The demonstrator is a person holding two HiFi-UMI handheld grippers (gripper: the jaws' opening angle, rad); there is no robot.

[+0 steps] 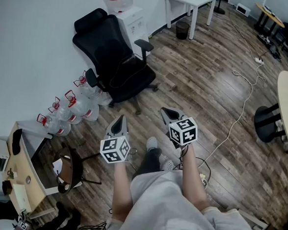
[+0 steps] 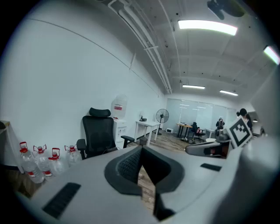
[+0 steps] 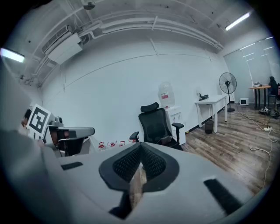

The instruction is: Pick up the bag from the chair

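**Head view with both gripper views: approach to the chair.** You hold the left gripper (image 1: 119,124) and right gripper (image 1: 169,114) side by side at frame centre. Each has its jaws pressed fully together with nothing between them, and each gripper view shows only floor past the closed pads.

The chair (image 1: 120,61) stands in the upper left of the frame, well apart from both grippers. The bag (image 1: 128,75) appears to be a dark, low shape on the seat, marked by a thin looped line. It is hard to tell from the black upholstery, so its long axis cannot be read.

From your grippers the seat lies up-frame. It is almost straight above the left gripper, and up and to the left of the right one. Neither gripper is clearly nearer.

In the right gripper view the seat sits just above and right of the jaws, close to their line. In the left gripper view the chair falls well to the left of the jaws. The right gripper therefore seems better aimed. You would have to open its jaws before closing in on the bag
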